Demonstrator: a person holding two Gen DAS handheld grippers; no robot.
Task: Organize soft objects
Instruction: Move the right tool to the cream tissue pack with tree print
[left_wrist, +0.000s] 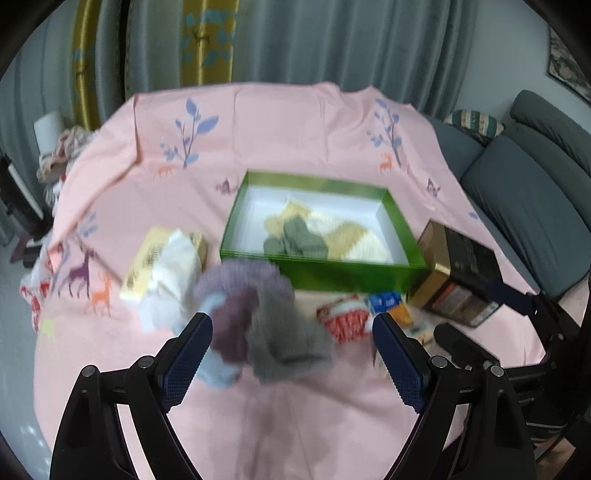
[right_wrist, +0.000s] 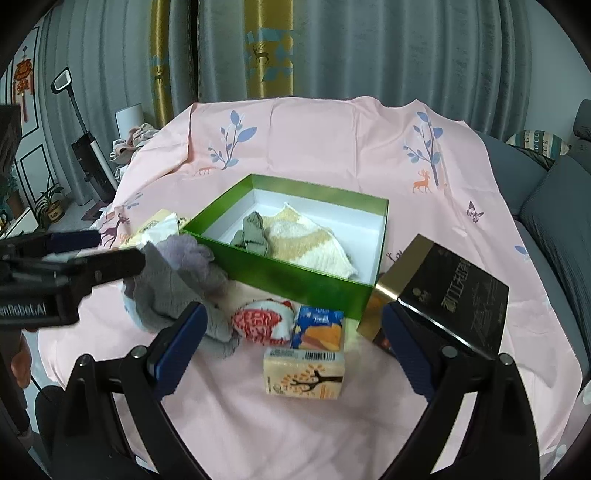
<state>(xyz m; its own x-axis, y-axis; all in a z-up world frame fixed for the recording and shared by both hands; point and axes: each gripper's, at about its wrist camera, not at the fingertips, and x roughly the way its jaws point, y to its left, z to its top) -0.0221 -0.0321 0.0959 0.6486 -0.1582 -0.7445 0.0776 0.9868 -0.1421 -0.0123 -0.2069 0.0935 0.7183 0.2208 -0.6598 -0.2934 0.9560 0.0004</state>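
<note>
A heap of knitted socks (left_wrist: 266, 325), purple, grey and light blue, lies on the pink cloth just in front of the green box (left_wrist: 321, 273). My left gripper (left_wrist: 293, 350) is open and straddles the heap, its pads clear of the wool. The box holds grey-green socks (left_wrist: 295, 238) and a cream and yellow towel (left_wrist: 354, 236). In the right wrist view my right gripper (right_wrist: 295, 347) is open over a red patterned sock (right_wrist: 262, 321), with nothing between its fingers. The left gripper (right_wrist: 122, 247) comes in from the left at the sock heap (right_wrist: 173, 280), near the green box (right_wrist: 280, 273).
A blue tissue packet (right_wrist: 319, 328) and a cream one (right_wrist: 304, 373) lie by the red sock. A black and gold box (right_wrist: 454, 295) leans at the green box's right corner. A yellow tissue pack (left_wrist: 166, 266) sits left. A grey sofa (left_wrist: 524, 192) stands past the right edge.
</note>
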